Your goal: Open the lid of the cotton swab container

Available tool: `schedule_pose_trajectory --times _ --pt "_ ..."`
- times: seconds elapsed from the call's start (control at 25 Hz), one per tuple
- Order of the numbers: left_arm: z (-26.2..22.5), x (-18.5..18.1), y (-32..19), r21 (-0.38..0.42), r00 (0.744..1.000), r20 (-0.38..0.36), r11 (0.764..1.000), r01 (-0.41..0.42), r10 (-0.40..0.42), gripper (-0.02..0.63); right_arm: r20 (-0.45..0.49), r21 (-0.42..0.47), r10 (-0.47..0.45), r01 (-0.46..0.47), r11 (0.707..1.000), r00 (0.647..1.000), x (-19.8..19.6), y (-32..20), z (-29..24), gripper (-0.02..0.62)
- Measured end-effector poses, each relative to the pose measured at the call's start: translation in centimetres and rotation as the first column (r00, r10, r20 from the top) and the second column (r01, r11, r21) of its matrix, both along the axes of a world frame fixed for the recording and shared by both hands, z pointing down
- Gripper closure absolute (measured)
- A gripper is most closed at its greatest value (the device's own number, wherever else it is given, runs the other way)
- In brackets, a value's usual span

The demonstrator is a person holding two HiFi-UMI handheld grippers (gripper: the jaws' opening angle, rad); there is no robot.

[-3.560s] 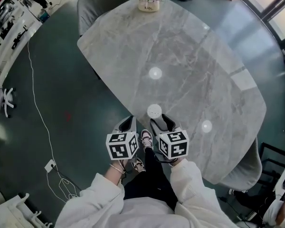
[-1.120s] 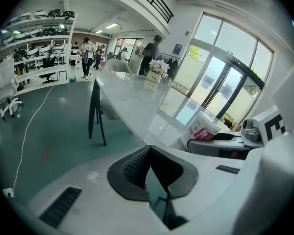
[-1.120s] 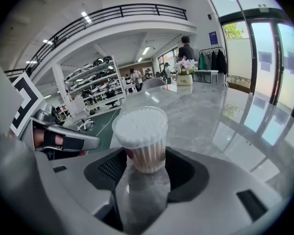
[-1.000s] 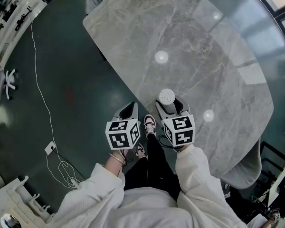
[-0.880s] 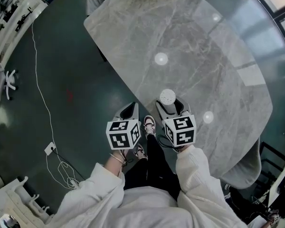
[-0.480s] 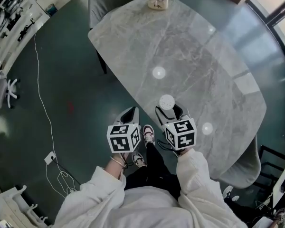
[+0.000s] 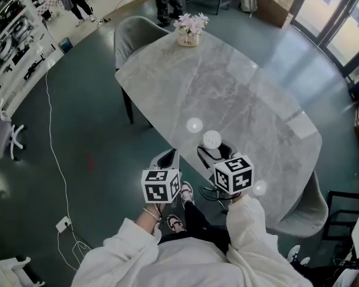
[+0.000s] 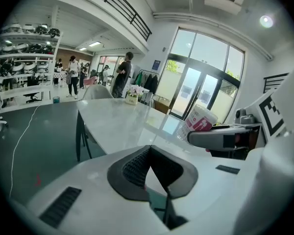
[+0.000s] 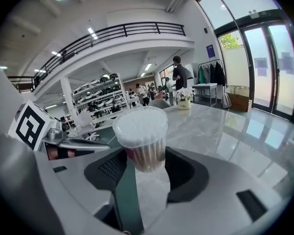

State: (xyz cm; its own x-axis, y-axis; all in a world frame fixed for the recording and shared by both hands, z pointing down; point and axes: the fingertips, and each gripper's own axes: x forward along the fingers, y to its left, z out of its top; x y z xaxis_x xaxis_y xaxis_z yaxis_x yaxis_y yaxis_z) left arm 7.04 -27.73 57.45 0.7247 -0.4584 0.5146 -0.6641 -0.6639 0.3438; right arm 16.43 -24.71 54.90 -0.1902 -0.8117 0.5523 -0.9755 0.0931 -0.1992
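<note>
I'm counting two grippers: one left gripper [image 7: 170,155] and one right gripper [image 7: 214,150]. I'm seeing one cotton swab container [image 7: 212,139] and one table [image 7: 227,88], with one flower pot [image 7: 189,33] sitting at its far edge. I'm counting two chairs: a far chair [image 7: 133,28] at the table's far end and a near chair [image 7: 302,211] by its right edge. One white cable [image 7: 55,154] is trailing over the floor.

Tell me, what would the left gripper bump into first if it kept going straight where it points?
Most likely the grey marble table: the shut left gripper aims slightly down at its top, near the edge. The cotton swab container is off to its right, out of line.
</note>
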Motion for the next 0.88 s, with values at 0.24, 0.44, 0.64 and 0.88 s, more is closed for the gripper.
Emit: schedule_pose_trajectory --times 0.24,0.44,0.64,0.88 --pt "-3.7 1.3 0.1 0.065 0.998 -0.049 0.997 -0.034 0.037 0.598 -0.042 0.024 0.014 -0.013 1.0 0.999 1.1 0.8 -3.9 0.298" --pt "-6.4 2.1 0.0 0.122 0.995 -0.08 0.991 -0.055 0.065 0.598 -0.062 0.041 0.005 -0.002 0.999 0.998 1.3 1.4 -6.0 0.298" --pt "-8.5 2.9 0.3 0.16 0.992 -0.092 0.984 -0.073 0.088 0.598 -0.085 0.019 -0.041 0.043 0.999 0.996 1.6 2.2 -7.7 0.298" --pt "-9.5 3.9 1.6 0.202 0.985 -0.09 0.971 -0.126 0.147 0.598 -0.062 0.012 -0.049 0.049 0.999 0.997 1.7 3.3 -8.1 0.298"
